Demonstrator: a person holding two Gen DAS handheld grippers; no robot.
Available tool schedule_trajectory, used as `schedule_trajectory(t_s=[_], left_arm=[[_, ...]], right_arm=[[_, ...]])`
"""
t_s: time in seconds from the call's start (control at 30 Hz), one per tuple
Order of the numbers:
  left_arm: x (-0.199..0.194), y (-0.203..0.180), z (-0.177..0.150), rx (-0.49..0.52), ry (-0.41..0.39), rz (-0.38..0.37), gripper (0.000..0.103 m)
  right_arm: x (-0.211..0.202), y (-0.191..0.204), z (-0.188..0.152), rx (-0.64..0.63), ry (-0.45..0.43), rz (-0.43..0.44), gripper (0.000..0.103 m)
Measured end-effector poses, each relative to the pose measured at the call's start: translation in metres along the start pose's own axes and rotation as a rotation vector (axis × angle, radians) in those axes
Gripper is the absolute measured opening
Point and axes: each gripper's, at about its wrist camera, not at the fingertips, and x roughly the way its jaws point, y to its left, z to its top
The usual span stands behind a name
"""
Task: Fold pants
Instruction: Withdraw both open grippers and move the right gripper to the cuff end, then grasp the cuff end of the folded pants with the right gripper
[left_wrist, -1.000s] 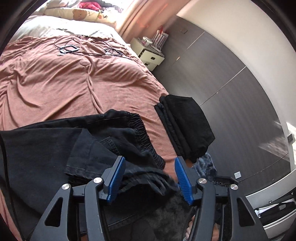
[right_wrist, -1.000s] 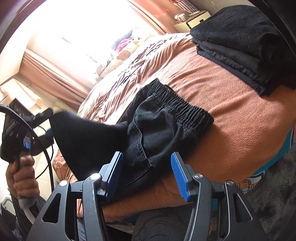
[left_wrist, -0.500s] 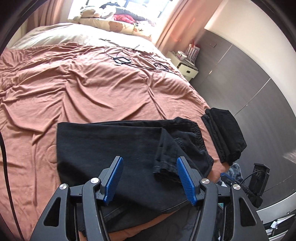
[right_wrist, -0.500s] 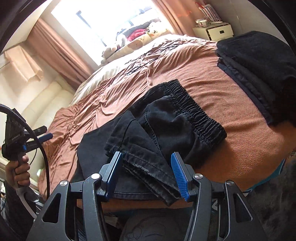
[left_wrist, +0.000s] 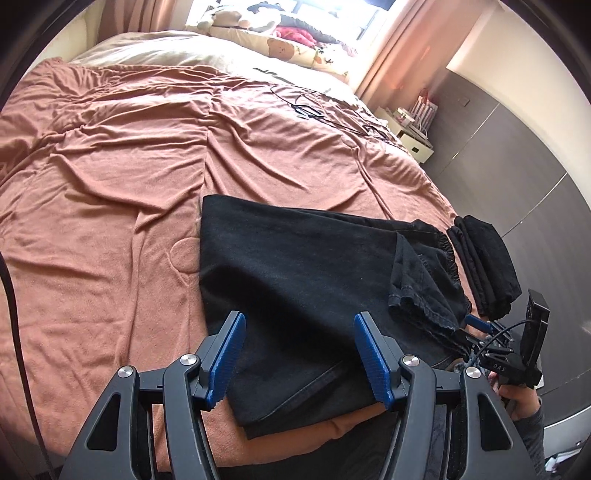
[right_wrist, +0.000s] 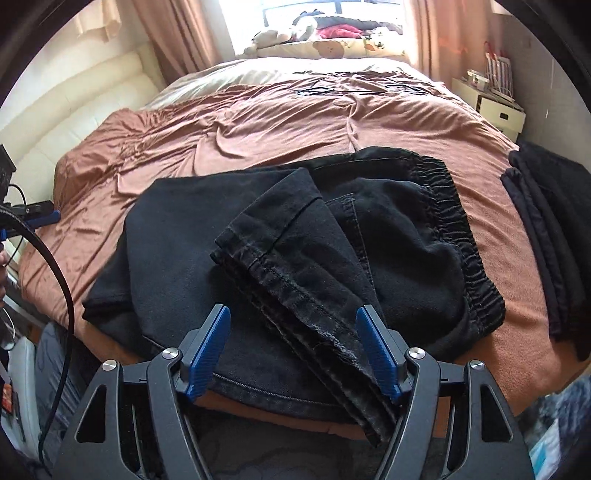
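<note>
Rust bedspread (right_wrist: 258, 122), black pants (right_wrist: 280, 236) folded, nightstand (right_wrist: 491, 107) rt

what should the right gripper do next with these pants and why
Probably close the right gripper on the leg hems and square them up. Its jaws are opening with nothing pinched, and the hems lie skewed across the pants, short of the waistband.

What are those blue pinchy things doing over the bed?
A person is folding black pants on the brown bedspread, with a gripper in each hand. The legs lie doubled over toward the waistband. The left gripper is open over the pants; the right gripper is opening above the hems. A folded dark pile lies beside them.
</note>
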Motion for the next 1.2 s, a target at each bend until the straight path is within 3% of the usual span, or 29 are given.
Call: schedule_trajectory(t_s=[0.37,0.57,0.8,1.0,1.07,1.2], left_arm=[[0.014,0.028,-0.027,-0.081,0.008,0.001,0.071],[0.021,0.037,-0.036,-0.133,0.004,0.006,0.078],[0.029,0.045,-0.047,-0.201,0.003,-0.019,0.079],[0.031,0.051,-0.049,-0.229,0.004,-0.018,0.079],[0.031,0.052,-0.050,-0.237,0.002,-0.018,0.079],[0.032,0.052,-0.051,-0.245,0.004,-0.019,0.079]], right_arm=[[0.039,0.047,0.021,-0.248,0.100,-0.085,0.069],[0.067,0.061,0.027,-0.345,0.154,-0.115,0.069],[0.090,0.066,0.035,-0.421,0.188,-0.163,0.066],[0.097,0.073,0.032,-0.468,0.195,-0.185,0.057],[0.095,0.078,0.027,-0.489,0.201,-0.173,0.043],[0.096,0.081,0.027,-0.500,0.204,-0.157,0.025]])
